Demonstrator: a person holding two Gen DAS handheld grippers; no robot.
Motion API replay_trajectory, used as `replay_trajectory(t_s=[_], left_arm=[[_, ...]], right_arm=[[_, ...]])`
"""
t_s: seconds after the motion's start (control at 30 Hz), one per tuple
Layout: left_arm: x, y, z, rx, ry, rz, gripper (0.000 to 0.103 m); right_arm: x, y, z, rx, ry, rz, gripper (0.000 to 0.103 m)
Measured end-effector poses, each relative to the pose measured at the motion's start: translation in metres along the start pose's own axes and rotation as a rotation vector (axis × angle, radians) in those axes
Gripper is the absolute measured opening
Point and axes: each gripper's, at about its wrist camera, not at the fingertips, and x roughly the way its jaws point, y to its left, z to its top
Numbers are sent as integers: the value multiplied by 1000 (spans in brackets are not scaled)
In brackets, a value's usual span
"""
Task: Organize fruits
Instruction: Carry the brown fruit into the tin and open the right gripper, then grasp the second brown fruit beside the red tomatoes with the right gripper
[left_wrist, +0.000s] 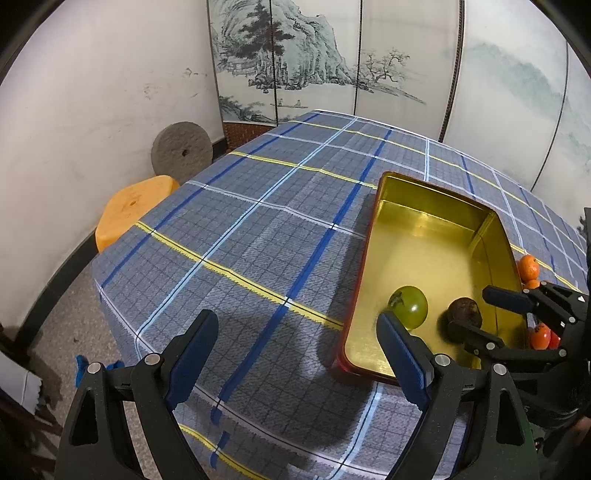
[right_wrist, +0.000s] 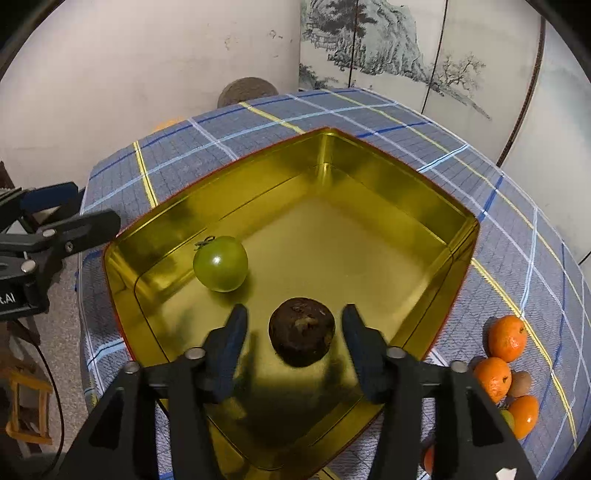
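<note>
Your right gripper hangs with fingers spread either side of the brown fruit inside the gold tin, beside the green fruit, while your left gripper stands open over the counter.

The left gripper is hanging with its two blue-padded fingers spread wide apart, nothing between them, pointing forward and down. The right gripper is also standing with its jaws parted, its fingers angling downward and gripping nothing. In the left wrist view, the right gripper is reaching in from the right side, just beside the left one.
</note>
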Motion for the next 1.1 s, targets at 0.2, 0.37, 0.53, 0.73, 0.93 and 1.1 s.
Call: replay_trajectory(t_s=[0.2,0.37,0.53,0.73,0.93,1.1], left_arm=[[-5,-5,1,7,-16,-5,88],[-16,-15,3,21,-36,-27,88],[-27,-37,2,56,-49,-72,88],[-39,-74,-4,128,-57,-144,88],[-47,-111,-10,193,-48,-204,88],[-48,-138,-16,247,-29,-241,88]], right_arm=[[-19,-3,0,19,-51,36,53],[-48,-9,-4,49,-123,59,53],[-77,-30,-24,117,-163,33,53],[-106,-73,-71,223,-158,-68,53],[-120,-114,-120,320,-109,-155,53],[-115,-130,-146,366,-70,-173,49]])
